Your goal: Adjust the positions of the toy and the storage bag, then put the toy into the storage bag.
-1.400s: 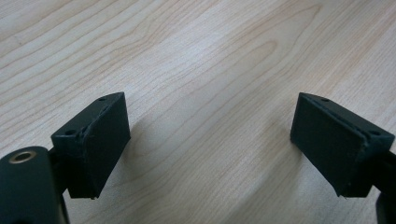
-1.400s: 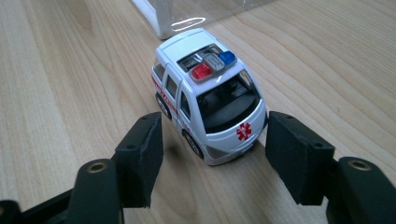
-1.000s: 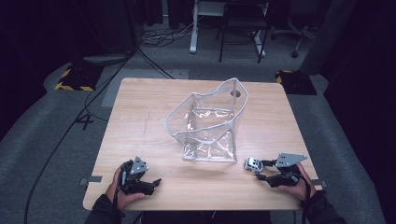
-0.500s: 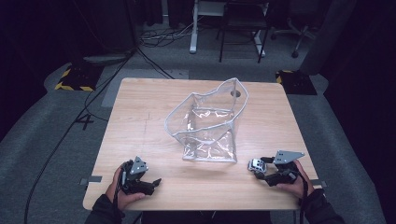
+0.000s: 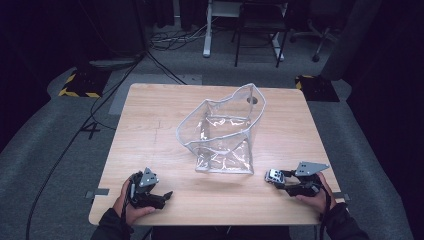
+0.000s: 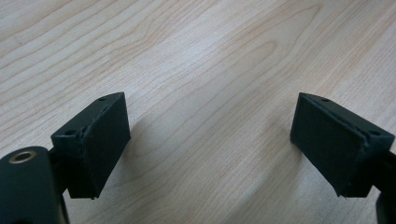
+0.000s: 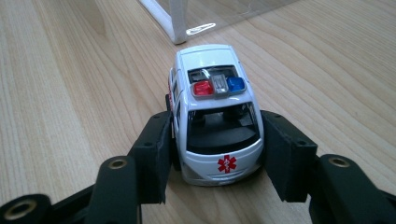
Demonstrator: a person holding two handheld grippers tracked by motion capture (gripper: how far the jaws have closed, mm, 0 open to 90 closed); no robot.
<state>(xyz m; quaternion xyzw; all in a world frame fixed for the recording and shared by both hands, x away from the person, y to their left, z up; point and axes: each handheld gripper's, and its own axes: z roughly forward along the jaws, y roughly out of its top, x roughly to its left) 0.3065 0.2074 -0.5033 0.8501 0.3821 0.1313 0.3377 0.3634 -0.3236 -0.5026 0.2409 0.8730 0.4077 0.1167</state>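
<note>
A small white toy ambulance (image 7: 212, 93) with red and blue roof lights stands on the wooden table (image 5: 160, 125), its rear toward my right gripper's camera. My right gripper (image 7: 217, 149) has just been closing and its pads (image 7: 156, 149) now press the car's two sides. In the high view the ambulance (image 5: 273, 175) and the right gripper (image 5: 278, 180) sit at the front right of the table. My left gripper (image 5: 167, 196) rests at the front left. Its jaws stand wide apart in the left gripper view (image 6: 210, 135), with bare wood between them.
A clear plastic bag (image 5: 222, 132) with white trim lies crumpled at the table's middle, its mouth to the far right. Its near corner (image 7: 175, 23) lies just ahead of the ambulance. Desk legs, a chair and cables stand on the floor behind the table.
The right jaws have drawn in against the toy ambulance. Both hands and the bag have stayed where they were.
</note>
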